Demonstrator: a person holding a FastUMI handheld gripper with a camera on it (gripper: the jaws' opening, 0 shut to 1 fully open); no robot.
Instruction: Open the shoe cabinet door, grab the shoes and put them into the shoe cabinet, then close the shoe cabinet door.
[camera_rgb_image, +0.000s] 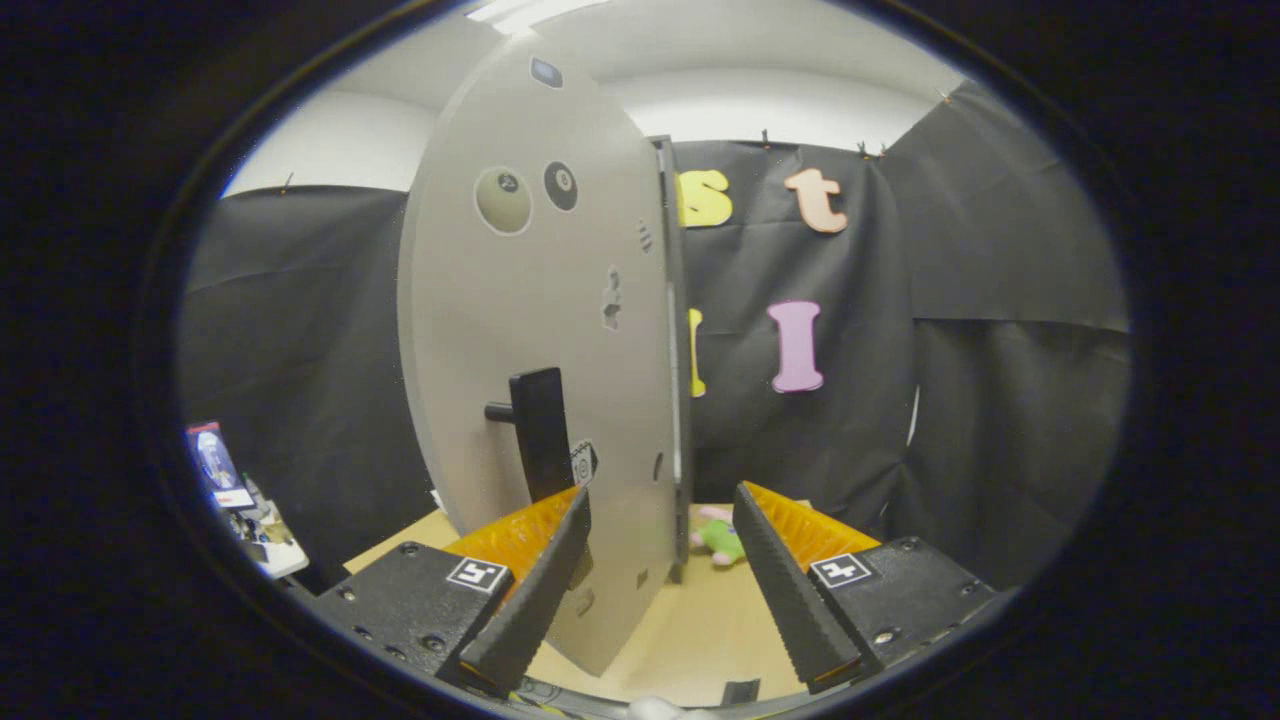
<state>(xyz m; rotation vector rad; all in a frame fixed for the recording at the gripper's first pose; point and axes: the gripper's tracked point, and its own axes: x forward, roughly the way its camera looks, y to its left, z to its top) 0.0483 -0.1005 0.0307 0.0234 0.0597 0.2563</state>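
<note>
Evidently, in the gripper view, the gripper (660, 520) is held released, its fingers spread with nothing pressed between them. The shoe cabinet door (530, 330) stands edge-on just ahead, its lower edge reaching into the gap between the fingers, nearer the left one. A black handle (540, 432) is seen on the door face just beyond the left fingertip. A small green and pink toy (718, 536) lies on the wooden table (690, 630) beyond the fingers. The door step is judged to be in hand; next, the handle or the door edge must be engaged squarely.

Your hand-held gripper (660, 590) holds open ridged fingers (790, 590) around a smooth matt door (520, 330); beneath lies a pale wood-look surface (690, 640), with soft plush toy (722, 538) beyond.
</note>
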